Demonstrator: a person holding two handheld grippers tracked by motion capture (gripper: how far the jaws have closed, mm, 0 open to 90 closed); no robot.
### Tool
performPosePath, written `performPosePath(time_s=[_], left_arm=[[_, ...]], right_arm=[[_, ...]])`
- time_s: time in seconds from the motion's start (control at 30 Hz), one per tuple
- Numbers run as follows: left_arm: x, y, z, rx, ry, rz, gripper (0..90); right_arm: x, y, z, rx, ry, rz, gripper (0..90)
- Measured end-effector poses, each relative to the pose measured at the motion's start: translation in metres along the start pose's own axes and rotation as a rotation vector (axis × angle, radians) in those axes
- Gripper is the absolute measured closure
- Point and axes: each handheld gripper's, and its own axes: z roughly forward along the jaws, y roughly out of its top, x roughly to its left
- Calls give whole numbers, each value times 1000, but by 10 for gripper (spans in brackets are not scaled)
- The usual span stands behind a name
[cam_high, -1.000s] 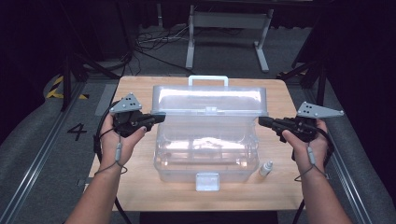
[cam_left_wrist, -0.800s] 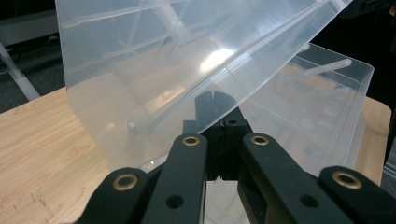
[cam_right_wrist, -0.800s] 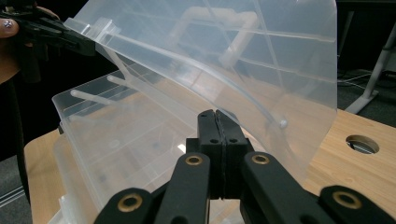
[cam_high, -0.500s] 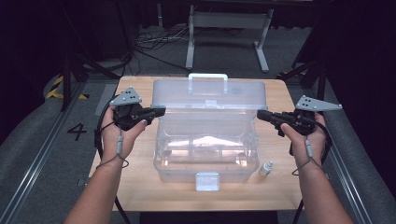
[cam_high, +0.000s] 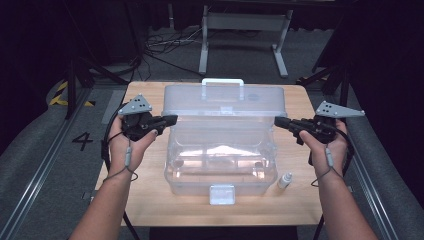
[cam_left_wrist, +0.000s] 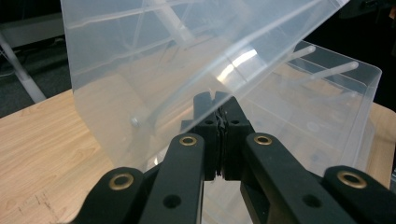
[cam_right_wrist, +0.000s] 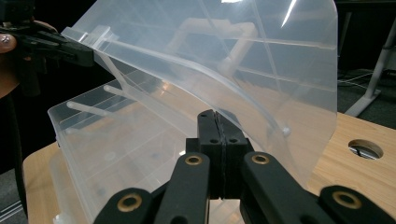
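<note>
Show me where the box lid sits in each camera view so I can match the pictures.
High view: the lid stands raised at top centre, behind the box.
Left gripper view: lid fills the upper middle, above the shut left gripper.
Right gripper view: lid spans the upper right, above the shut right gripper.
Shared landmark: the lid's white handle.

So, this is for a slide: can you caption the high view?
Two shut tools, left tool and right tool, prop the clear box's lid open on a wooden table.
</note>
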Motion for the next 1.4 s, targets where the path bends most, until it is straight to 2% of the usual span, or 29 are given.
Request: performPosePath(time_s=[0.17, 0.3, 0.53, 0.63, 0.73, 0.9, 1.0, 1.07, 1.2, 1.27, 1.33, 1.37, 1.4], left_arm=[[-6, -5, -8, -22, -11, 5, 876], [-14, -10, -20, -28, 23, 54, 847], [-15, -13, -30, -47, 56, 36, 810], [-12, -12, -33, -50, 99, 24, 761], [-10, -11, -32, -55, 120, 10, 714], [-6, -8, -26, -76, 170, -4, 558], [-4, -7, -24, -83, 185, -3, 476], [-3, -5, -21, -85, 207, 1, 454], [-1, -3, -15, -88, 219, 13, 411], [1, -2, -11, -88, 222, 21, 412], [1, -1, -9, -92, 234, 10, 433], [2, 0, -6, -95, 255, 7, 433], [2, 1, -3, -95, 255, 10, 432]], right_arm=[[0, 0, 0, 1, -1, 1, 900], [0, 0, 0, 1, 2, 6, 900], [-2, 2, 0, 2, 6, 9, 900], [-2, 2, 1, 1, 4, 12, 900], [-2, 2, 1, -1, 1, 11, 900], [-2, 3, 3, 1, 2, 13, 900], [-2, 4, 3, 2, 3, 14, 900], [-2, 4, 3, 1, 3, 13, 900], [-3, 5, 4, 1, 3, 16, 900], [-3, 5, 4, 2, 4, 18, 900], [-3, 5, 4, 2, 4, 18, 900], [-3, 5, 4, 2, 4, 18, 900], [-3, 5, 4, 2, 5, 20, 900]])
